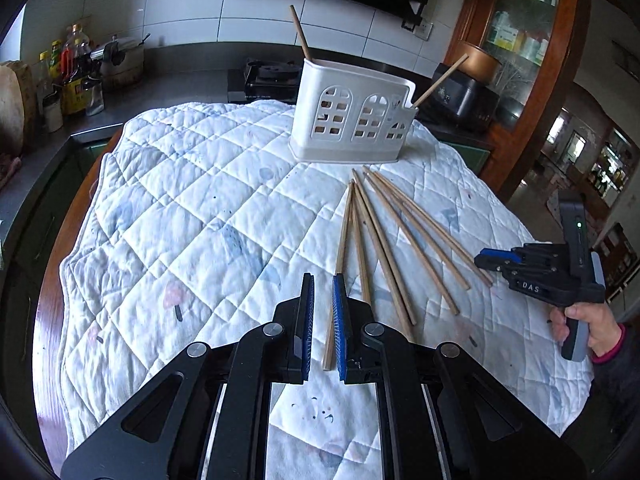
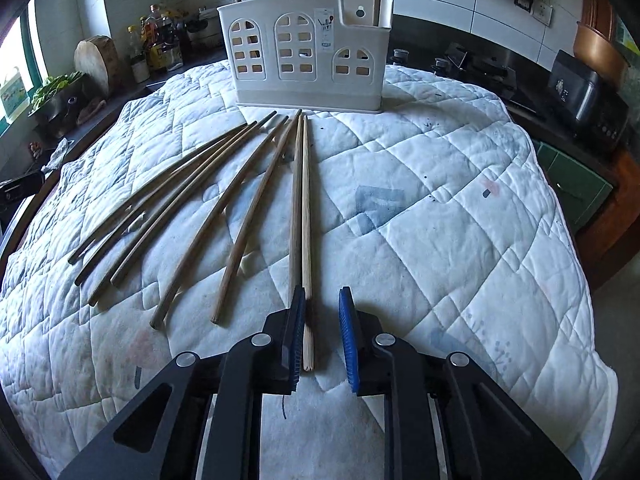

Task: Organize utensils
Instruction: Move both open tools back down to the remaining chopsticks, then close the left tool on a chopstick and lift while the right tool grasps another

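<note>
On the far left of my left camera I see bottles point(image 1: 74, 76) on the dark counter, but their labels are too small to read; the quilted cloth point(image 1: 192, 208) covers the table, and its near edge is hidden under my tool. My left gripper point(image 1: 322, 320) has its jaws spread apart and holds nothing; one pale chopstick point(image 1: 340, 264) runs between them on the cloth, its near end partly hidden by the right finger. Behind stands the white utensil holder point(image 1: 352, 120) with two chopsticks upright inside, one at each end. The loose chopsticks point(image 1: 400, 240) lie fanned in front of it. At the right, my right gripper point(image 1: 486, 260) is seen from the side, so there I cannot tell its opening; its own camera shows the right gripper point(image 2: 322, 328) spread, with a pale pair point(image 2: 302, 220) lying against the left finger, not pinched.
</note>
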`<action>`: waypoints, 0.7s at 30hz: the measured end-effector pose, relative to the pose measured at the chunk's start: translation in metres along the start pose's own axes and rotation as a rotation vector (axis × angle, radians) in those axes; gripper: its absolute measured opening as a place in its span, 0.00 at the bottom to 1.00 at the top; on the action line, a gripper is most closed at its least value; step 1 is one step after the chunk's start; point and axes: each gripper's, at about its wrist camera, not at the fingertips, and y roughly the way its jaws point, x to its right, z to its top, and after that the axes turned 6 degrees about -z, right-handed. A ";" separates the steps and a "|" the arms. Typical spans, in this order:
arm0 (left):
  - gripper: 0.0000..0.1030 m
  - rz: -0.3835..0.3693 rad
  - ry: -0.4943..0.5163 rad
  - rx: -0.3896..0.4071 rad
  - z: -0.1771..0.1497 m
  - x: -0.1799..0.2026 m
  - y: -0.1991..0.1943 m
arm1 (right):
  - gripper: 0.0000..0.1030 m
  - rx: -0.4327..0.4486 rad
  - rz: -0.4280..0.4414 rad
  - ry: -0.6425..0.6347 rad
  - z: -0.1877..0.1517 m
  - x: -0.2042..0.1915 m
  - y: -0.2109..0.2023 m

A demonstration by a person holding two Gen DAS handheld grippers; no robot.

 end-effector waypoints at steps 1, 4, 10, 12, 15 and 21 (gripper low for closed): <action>0.09 -0.001 -0.001 -0.006 -0.001 -0.001 0.002 | 0.16 -0.003 0.000 -0.003 0.001 0.000 0.001; 0.09 -0.006 -0.001 -0.020 -0.005 -0.002 0.005 | 0.16 -0.013 0.008 -0.024 0.003 -0.002 0.005; 0.09 -0.017 0.007 -0.057 -0.014 0.003 0.017 | 0.15 -0.012 -0.023 -0.061 0.004 -0.009 0.012; 0.09 -0.026 0.011 -0.066 -0.017 0.004 0.020 | 0.15 -0.006 -0.015 -0.054 0.003 -0.007 0.012; 0.09 -0.031 0.020 -0.085 -0.022 0.006 0.027 | 0.15 0.004 -0.030 -0.071 -0.001 -0.009 0.010; 0.09 -0.044 0.016 -0.119 -0.025 0.007 0.044 | 0.08 0.018 -0.031 -0.044 -0.003 -0.007 0.009</action>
